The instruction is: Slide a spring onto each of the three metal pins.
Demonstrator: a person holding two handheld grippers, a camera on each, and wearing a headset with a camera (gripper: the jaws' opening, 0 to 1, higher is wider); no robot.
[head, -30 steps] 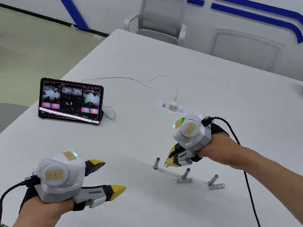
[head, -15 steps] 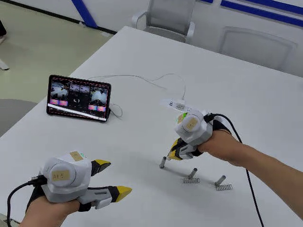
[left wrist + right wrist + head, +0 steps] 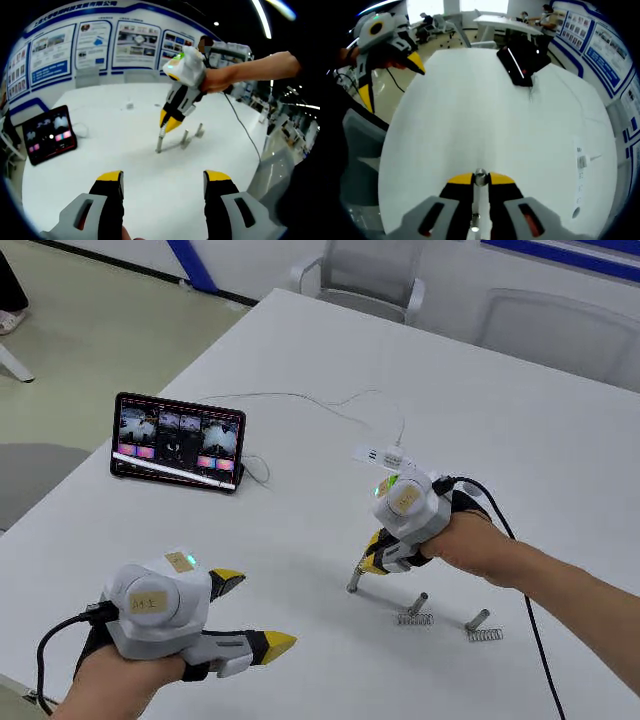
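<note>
Three short metal pins stand in a row on the white table: the left pin (image 3: pixel 353 581), the middle pin (image 3: pixel 418 603) and the right pin (image 3: pixel 477 620). My right gripper (image 3: pixel 372 564) is shut on a spring (image 3: pixel 163 131), tilted down with the spring's end right at the top of the left pin (image 3: pixel 159 145). That spring (image 3: pixel 480 174) shows as a metal ring between the yellow tips. One spring (image 3: pixel 413 619) lies flat at the middle pin's foot, another (image 3: pixel 485 635) at the right pin's. My left gripper (image 3: pixel 252 612) hovers open at the near left, holding nothing.
A tablet (image 3: pixel 179 441) stands propped at the left of the table, its cable running to a small white adapter (image 3: pixel 382 455) behind the right gripper. Two chairs (image 3: pixel 365 272) stand at the table's far edge. A black cable (image 3: pixel 512 545) trails from the right gripper.
My right gripper has carried the spring leftward until it meets the left pin's top. The head camera has shifted; the left gripper stays open in place.
</note>
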